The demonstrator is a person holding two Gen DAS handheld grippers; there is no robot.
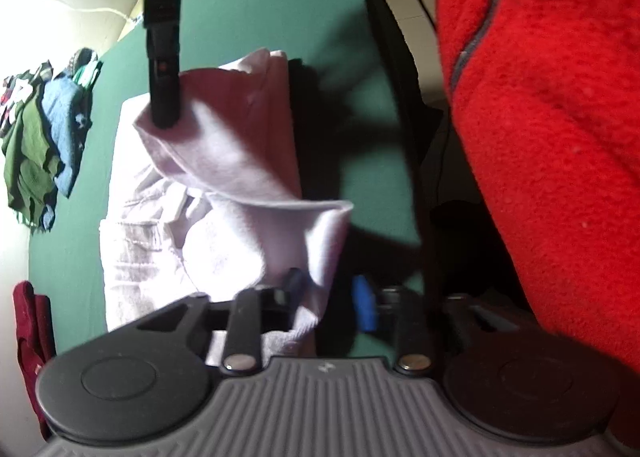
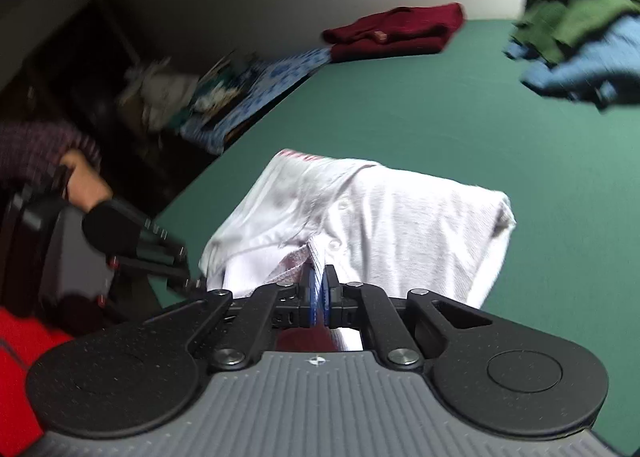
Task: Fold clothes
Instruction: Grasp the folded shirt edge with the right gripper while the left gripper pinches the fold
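A white shirt lies bunched and partly lifted over the green table. My left gripper sits at the bottom of its view with a hanging fold of the shirt between its fingers, shut on it. In the right wrist view the left gripper meets the near left edge of the shirt. There my right gripper has its blue pads pressed together on the shirt's near edge. Seen from the left wrist, the right gripper comes down from above and pinches a raised corner.
A pile of green and blue clothes lies at one far corner of the table, and a folded maroon garment at the far edge. A person in a red fleece stands close. Clutter and a blue patterned cloth lie beside the table.
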